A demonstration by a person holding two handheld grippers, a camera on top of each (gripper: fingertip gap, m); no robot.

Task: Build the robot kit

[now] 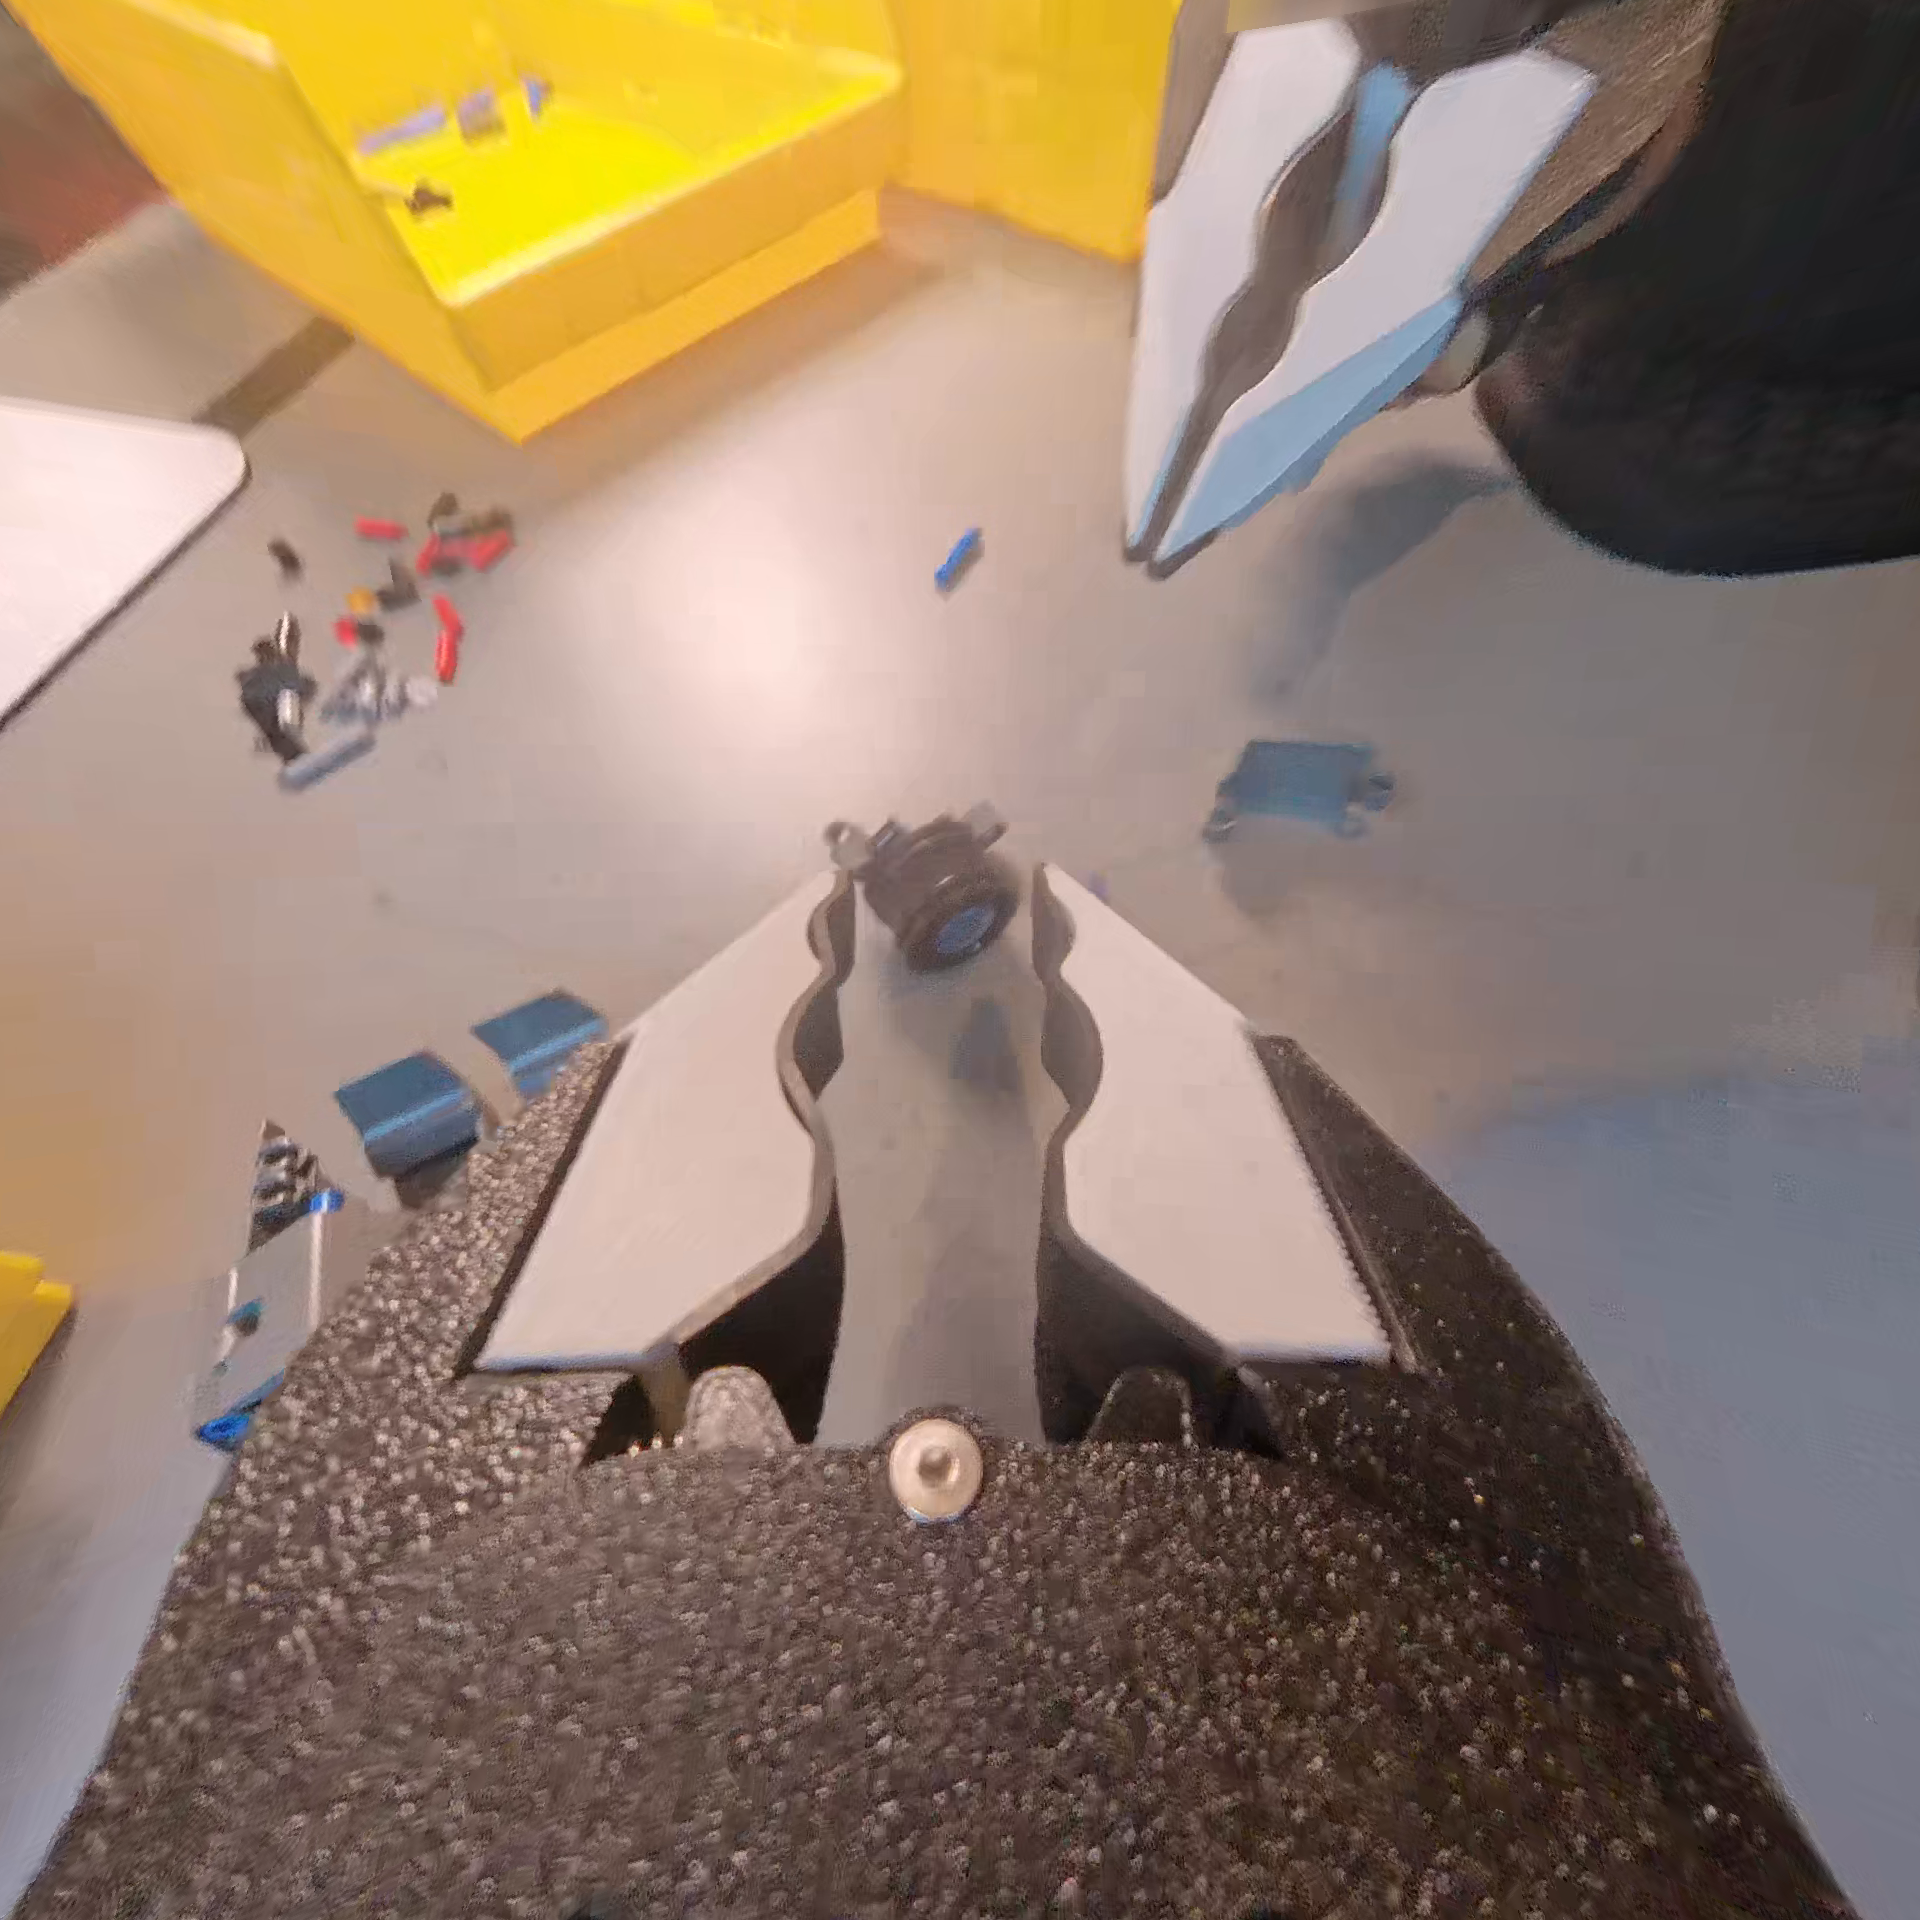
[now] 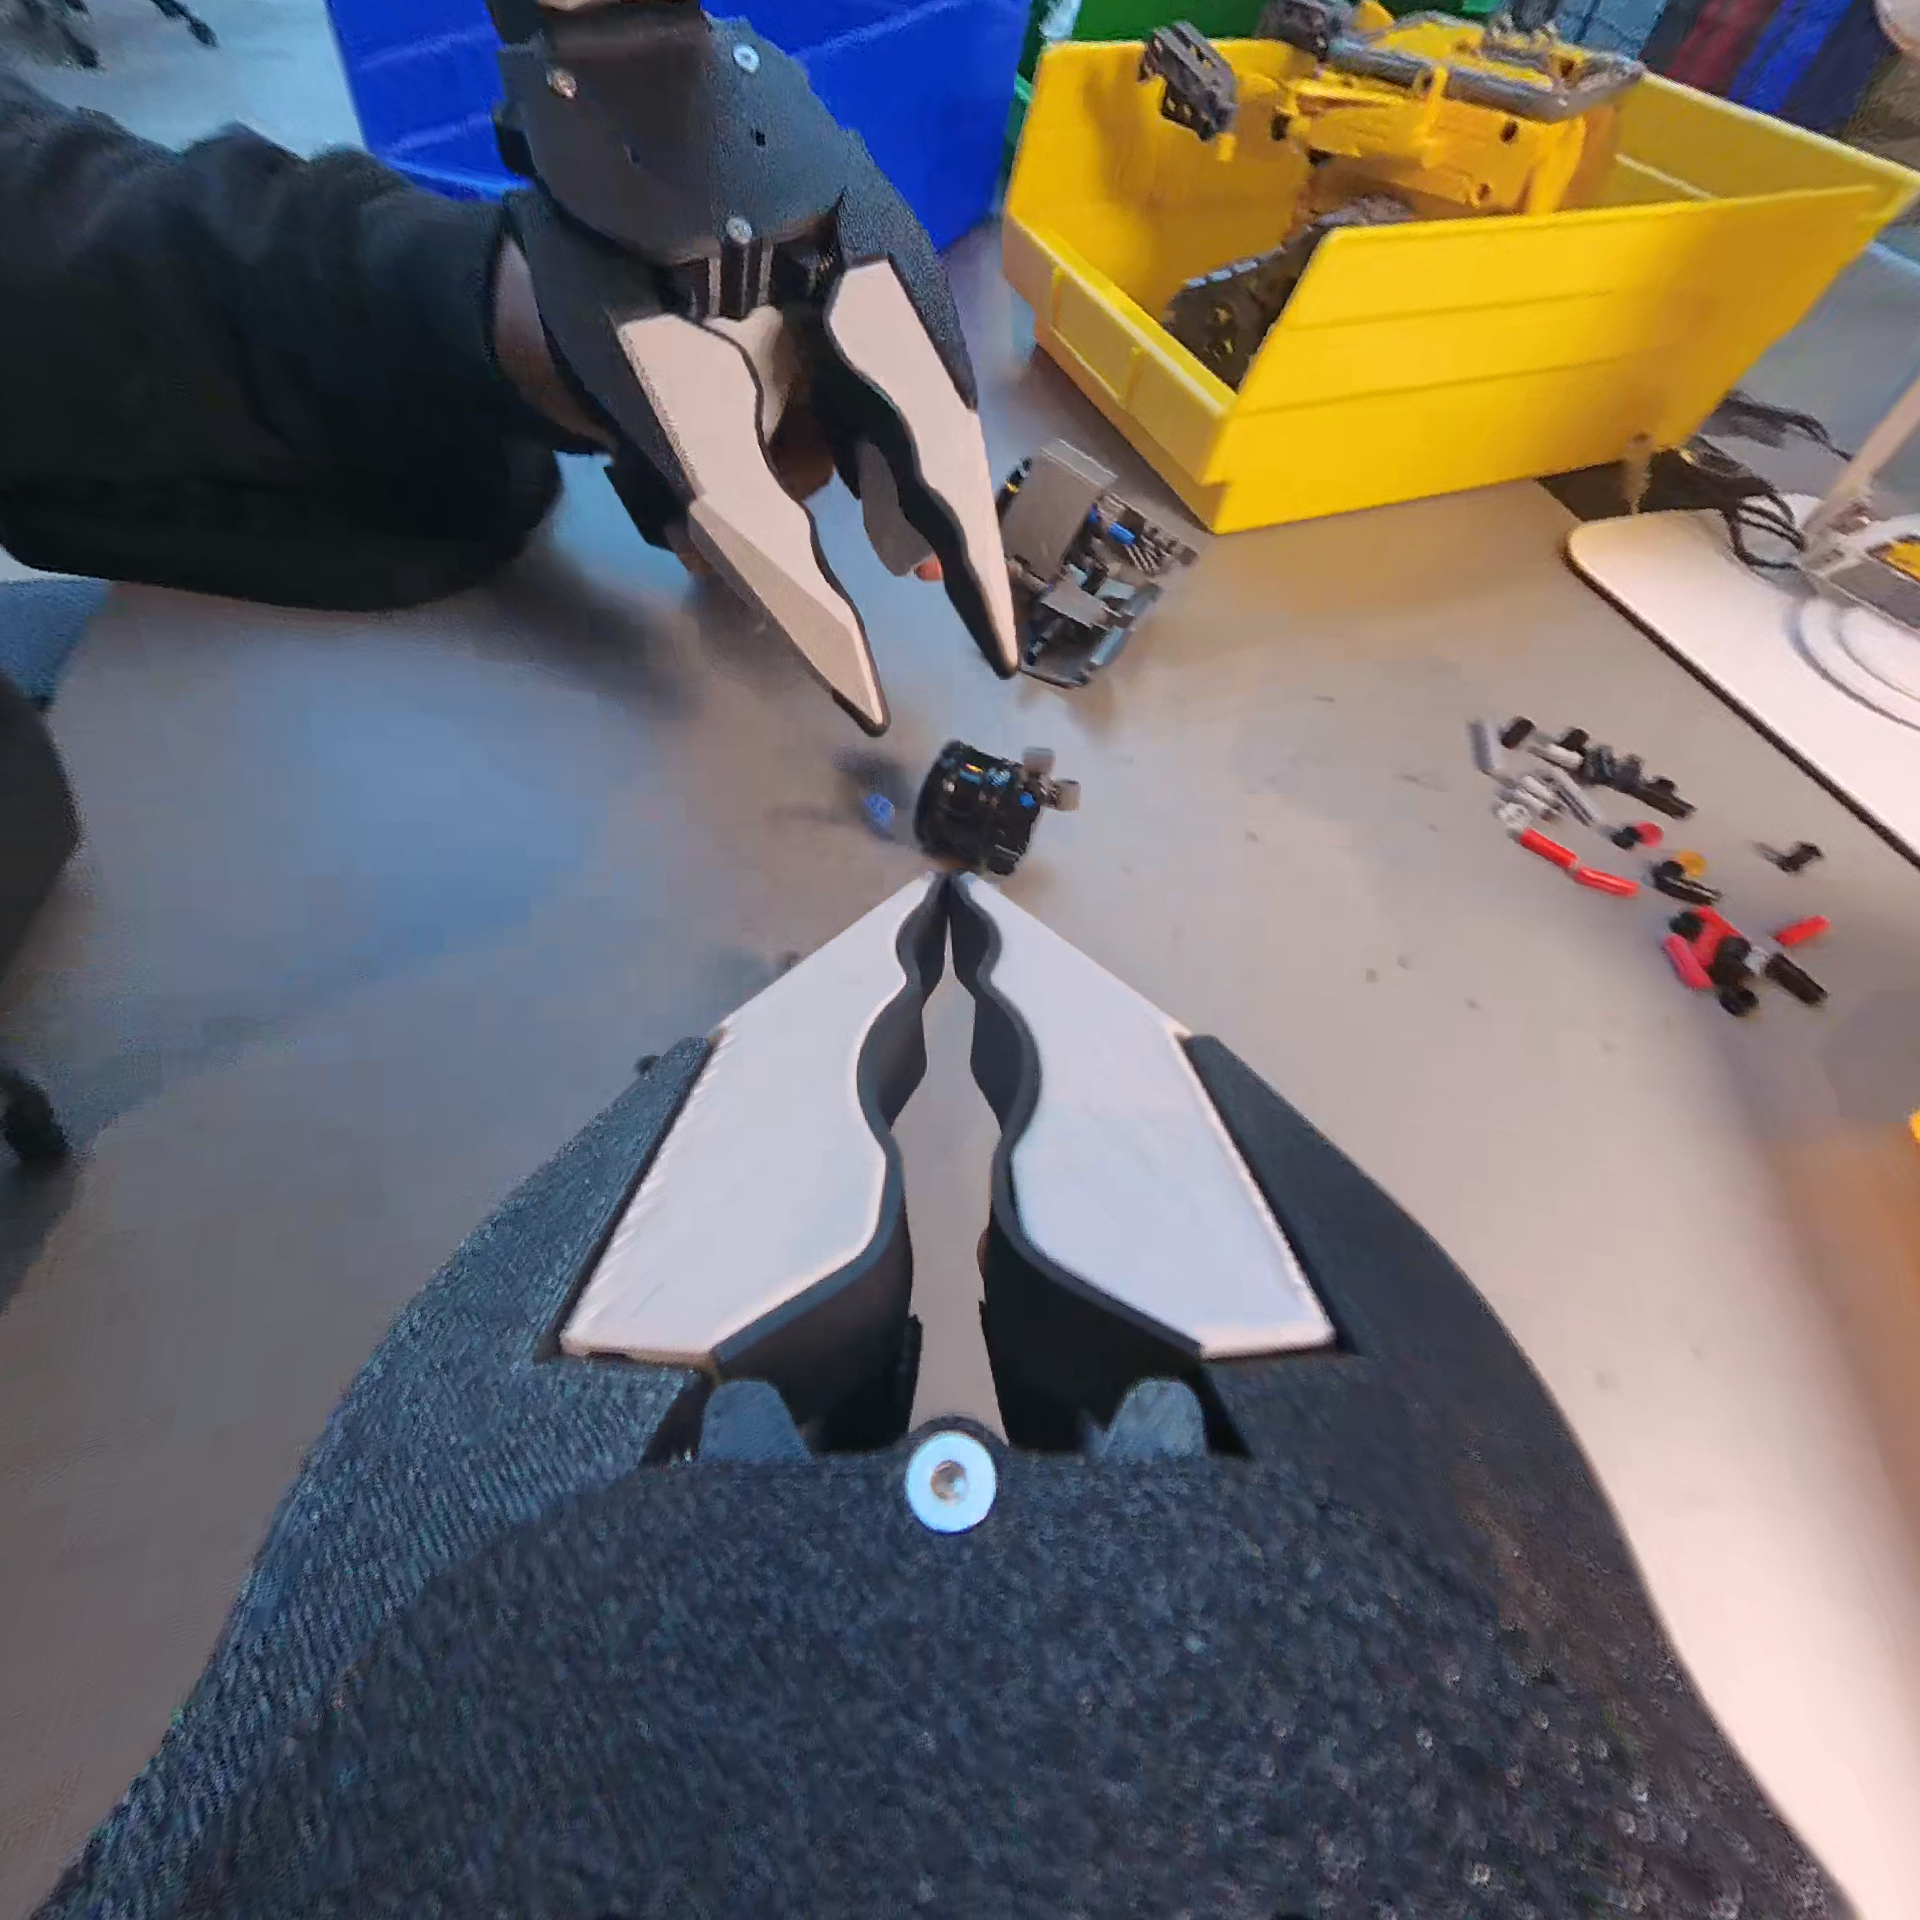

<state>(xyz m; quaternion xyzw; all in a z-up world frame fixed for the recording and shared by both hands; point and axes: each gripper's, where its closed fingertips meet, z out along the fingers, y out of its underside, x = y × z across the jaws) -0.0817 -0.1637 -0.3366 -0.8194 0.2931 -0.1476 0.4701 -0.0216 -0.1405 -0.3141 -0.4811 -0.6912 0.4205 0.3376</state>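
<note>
A small black wheel assembly with a blue hub [image 1: 940,904] lies on the grey table [image 1: 727,623], just off my left gripper's [image 1: 940,881] fingertips. The left jaws stand open and the pads do not press on it. The right wrist view shows the same: the left gripper [image 2: 943,694] is open above the black assembly [image 2: 977,808], and a sleeved hand holds it. My right gripper [image 2: 948,881] is shut just short of the assembly, with nothing seen between its pads. It also shows shut in the left wrist view [image 1: 1143,556], at the upper right.
A yellow bin [image 2: 1455,343] holds a yellow and grey model; another yellow bin [image 1: 582,208] stands far left. A grey brick assembly [image 2: 1081,561], a pile of red and black pieces [image 2: 1662,862], blue panels [image 1: 1294,784] [image 1: 410,1107] and a white board [image 2: 1745,644] lie around. The tips of one gripper are about 8 cm away from the tips of the other.
</note>
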